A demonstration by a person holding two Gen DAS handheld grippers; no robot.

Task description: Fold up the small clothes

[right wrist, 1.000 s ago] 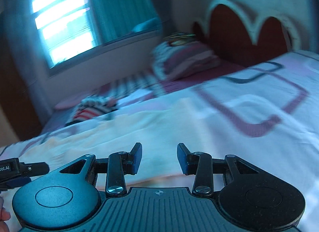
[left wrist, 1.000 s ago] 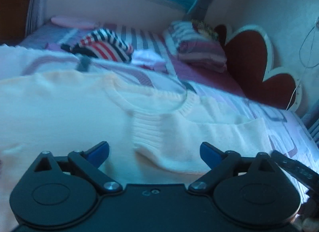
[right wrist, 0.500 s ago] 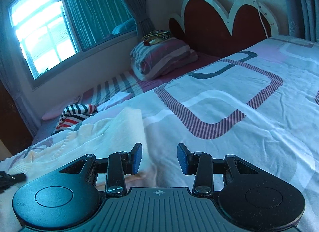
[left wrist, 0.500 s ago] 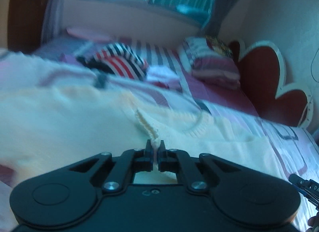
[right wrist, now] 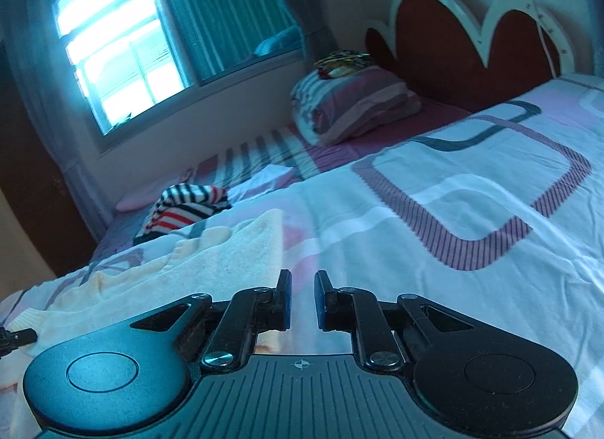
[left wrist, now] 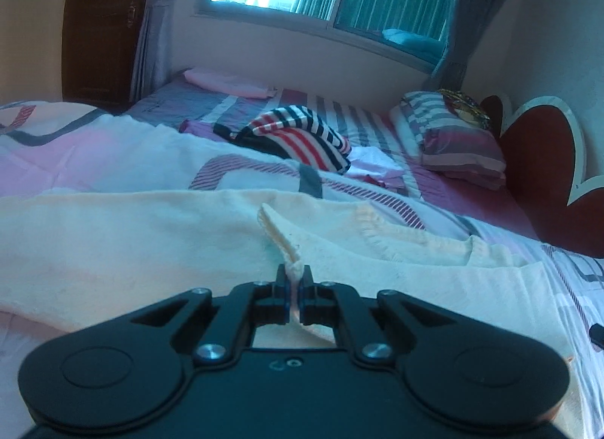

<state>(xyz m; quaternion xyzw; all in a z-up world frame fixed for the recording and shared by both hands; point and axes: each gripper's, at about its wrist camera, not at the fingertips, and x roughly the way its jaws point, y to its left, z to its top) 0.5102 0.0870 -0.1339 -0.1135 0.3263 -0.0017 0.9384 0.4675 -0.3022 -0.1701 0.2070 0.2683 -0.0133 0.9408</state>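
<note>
A cream knitted sweater (left wrist: 151,242) lies spread across the patterned bedspread (right wrist: 453,250). My left gripper (left wrist: 294,280) is shut on a ribbed fold of the sweater. The pinched cloth rises in a ridge from between its pads. In the right wrist view the sweater (right wrist: 234,254) reaches up to the left finger of my right gripper (right wrist: 302,284). That gripper's jaws are closing, with a narrow gap left. Only bedspread shows in the gap, and a bit of cream cloth lies under the left finger.
A red, white and black striped garment (left wrist: 298,136) lies crumpled further up the bed, next to some white cloth. A striped pillow (left wrist: 453,140) rests against the dark red scalloped headboard (right wrist: 453,46). A window and curtains stand behind the bed.
My left gripper went from wide open to shut on the sweater's fold and has drawn it up. The right gripper's jaws have narrowed and its view has swung towards the bedspread.
</note>
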